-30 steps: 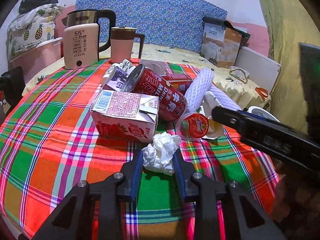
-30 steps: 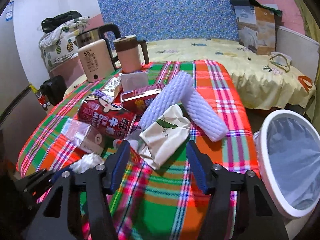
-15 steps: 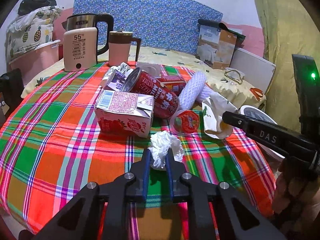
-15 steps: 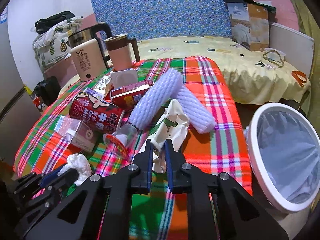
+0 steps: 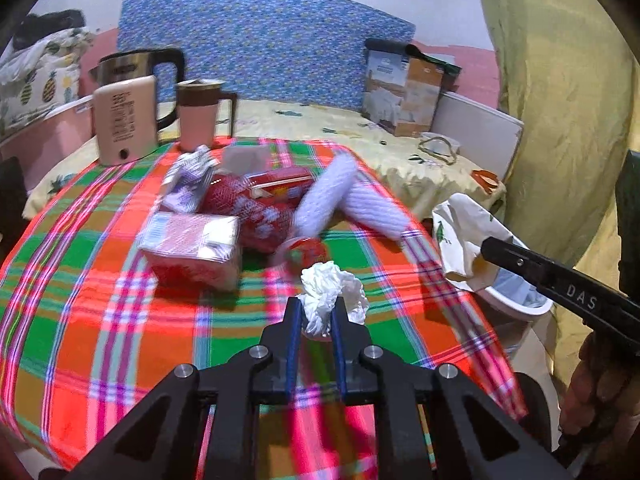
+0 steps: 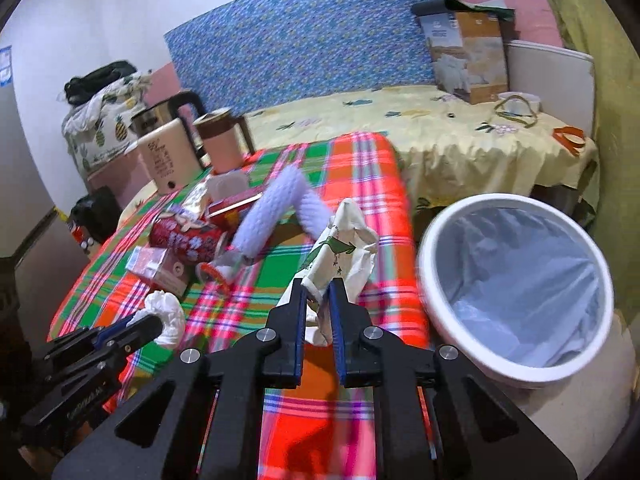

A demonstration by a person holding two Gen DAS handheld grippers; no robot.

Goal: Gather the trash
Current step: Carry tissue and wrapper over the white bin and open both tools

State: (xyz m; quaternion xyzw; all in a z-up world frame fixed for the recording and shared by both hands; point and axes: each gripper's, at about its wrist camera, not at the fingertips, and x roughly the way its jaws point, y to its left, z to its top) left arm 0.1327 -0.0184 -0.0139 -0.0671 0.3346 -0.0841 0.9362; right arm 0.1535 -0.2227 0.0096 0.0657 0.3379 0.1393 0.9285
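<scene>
left gripper (image 5: 316,312) pinched on tissue wad (image 5: 332,288), tilted down. right gripper (image 6: 318,296) clamped on paper bag (image 6: 340,248), tilted down.

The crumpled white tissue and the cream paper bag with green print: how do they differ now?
The crumpled white tissue is plain and balled; the cream paper bag with green print is larger and flatter. The left gripper clamps the tissue, the right gripper the bag. Both are lifted off the table.
</scene>
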